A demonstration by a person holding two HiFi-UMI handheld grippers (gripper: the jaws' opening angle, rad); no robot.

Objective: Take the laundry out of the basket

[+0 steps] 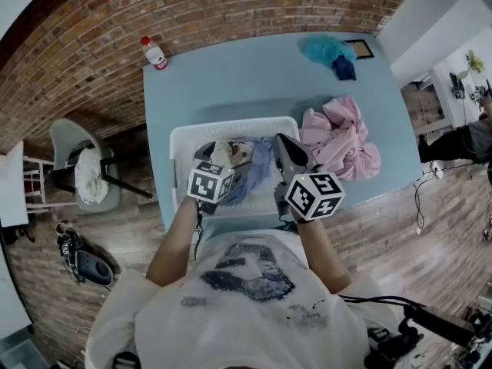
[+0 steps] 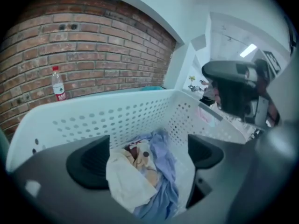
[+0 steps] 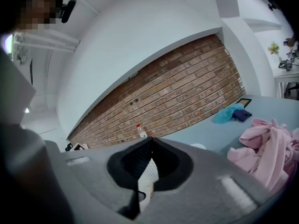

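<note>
Left gripper view | left claw (image 2: 149, 158) gaping over laundry (image 2: 125, 177) | right claw (image 3: 149, 143) closed

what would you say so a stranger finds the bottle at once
Find the light blue table against the brick wall. At its far left corner, beside the wall and well apart from the white laundry basket, stands the bottle. It is the only upright thing there: clear plastic, red cap and label, unlike the pink clothes heaped at the right.

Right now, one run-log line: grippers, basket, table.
left hand-held gripper: open, over white laundry basket | right hand-held gripper: shut, empty | cream garment, blue garment: in basket | pink garments: on table
</note>
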